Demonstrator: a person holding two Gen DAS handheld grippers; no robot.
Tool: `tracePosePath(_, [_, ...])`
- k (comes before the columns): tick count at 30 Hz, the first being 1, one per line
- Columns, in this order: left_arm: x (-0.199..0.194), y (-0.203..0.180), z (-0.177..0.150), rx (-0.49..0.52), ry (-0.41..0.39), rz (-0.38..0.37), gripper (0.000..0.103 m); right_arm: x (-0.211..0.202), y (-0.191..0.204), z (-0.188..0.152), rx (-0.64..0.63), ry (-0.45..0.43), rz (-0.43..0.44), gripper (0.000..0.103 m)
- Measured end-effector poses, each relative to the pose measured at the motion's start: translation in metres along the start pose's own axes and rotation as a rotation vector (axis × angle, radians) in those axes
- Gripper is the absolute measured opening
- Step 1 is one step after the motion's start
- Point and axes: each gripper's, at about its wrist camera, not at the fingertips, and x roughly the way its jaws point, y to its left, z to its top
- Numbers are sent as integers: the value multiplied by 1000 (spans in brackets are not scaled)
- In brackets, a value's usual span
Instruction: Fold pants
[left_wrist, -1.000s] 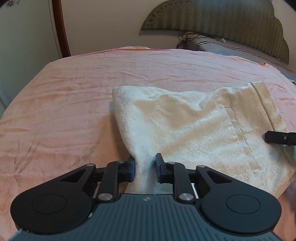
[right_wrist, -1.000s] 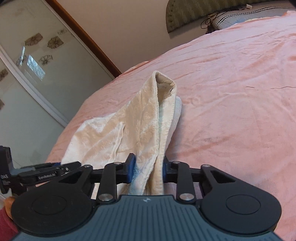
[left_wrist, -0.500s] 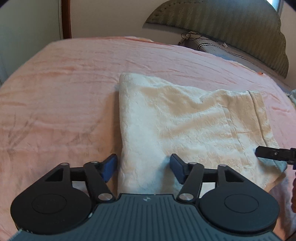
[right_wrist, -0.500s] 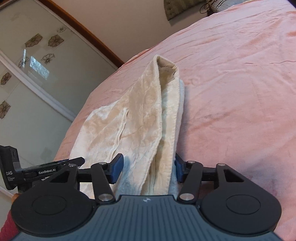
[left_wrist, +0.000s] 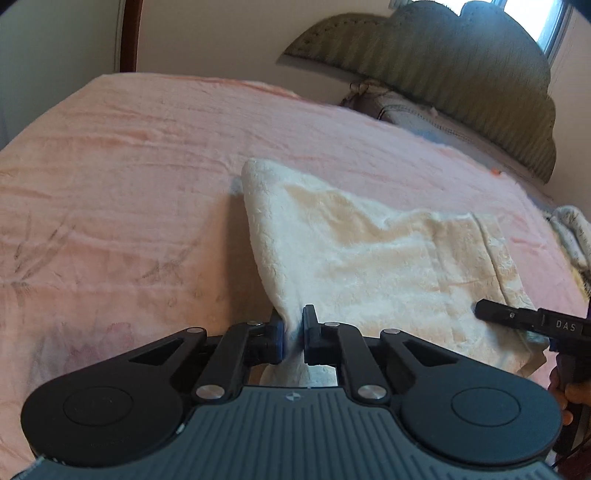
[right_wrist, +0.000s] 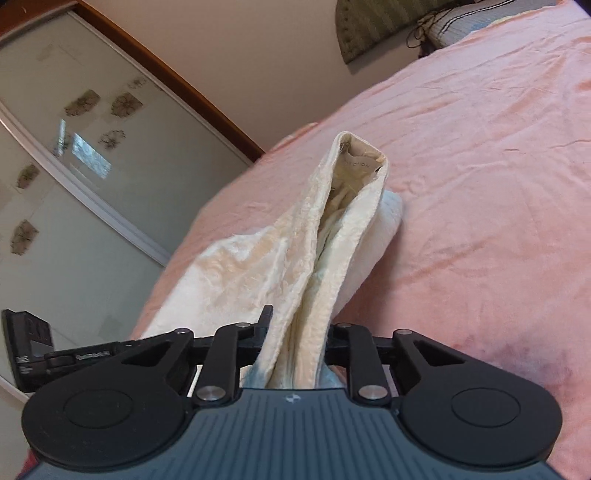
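Observation:
Cream textured pants lie folded on the pink bed cover. My left gripper pinches their near left corner; its jaws are closing and the cloth is pressed between the pads. In the right wrist view the pants rise in a ridge with the waistband gaping at the far end. My right gripper holds the thick near end of that ridge, jaws closing on the bunched cloth. The right gripper also shows at the pants' near right corner, and the left gripper shows at the left edge.
The pink bed cover spreads wide around the pants. A padded headboard and a pillow stand at the far end. Another pale cloth lies at the right edge. A sliding wardrobe door stands beyond the bed.
Both grippers, shut on the pants a second ago, opened wide, then closed on the cloth again. The left one now grips nearer the pants' left edge.

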Motion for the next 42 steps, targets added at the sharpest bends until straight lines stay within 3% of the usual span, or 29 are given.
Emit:
tracePosePath(2, [4,-1,-7,8,6,32,16,9,-5,-4,-30,40,-101,43])
tracePosePath(3, [-2,-2,-10,16,-14,51,20,3,-3,-6,-37,17,-109,44])
tracePosePath(4, [-11,-4,-12,32,-41,83,37,-7,4,-7,-65,-13,-152,44])
tracePosePath(7, [-45,-11,-26,80,-131,170,39,-42,52,-23,-297,-183,-397,47])
tracePosePath(8, [-52,-15,-30,90,-147,174,45,-50,70,-32,-392,-218,-430,47])
tracePosePath(10, [-57,-24,-40,98,-137,160,62,-55,96,-49,-513,-184,-347,46])
tracePosePath(12, [-46,-37,-49,143,-96,154,63,-40,102,-58,-531,-90,-293,44])
tracePosePath(15, [-28,-43,-61,176,-77,224,64,-13,88,-64,-499,-33,-345,43])
tracePosePath(18, [-43,-38,-60,123,-94,184,60,-22,84,-62,-405,-57,-315,43])
tracePosePath(23, [-59,-47,-64,124,-138,164,65,-31,99,-69,-433,-74,-331,44])
tracePosePath(27, [-31,-48,-68,120,-66,202,69,-17,90,-72,-440,-42,-376,44])
tracePosePath(31, [-50,-44,-70,82,-91,163,68,-33,108,-78,-448,-93,-374,45])
tracePosePath(34, [-49,-52,-75,100,-80,195,71,-36,115,-86,-465,-102,-352,49])
tracePosePath(36, [-43,-56,-78,101,-48,207,71,-25,104,-88,-442,-70,-352,57])
tracePosePath(42, [-47,-65,-91,142,-58,218,71,-45,117,-96,-404,-121,-342,59])
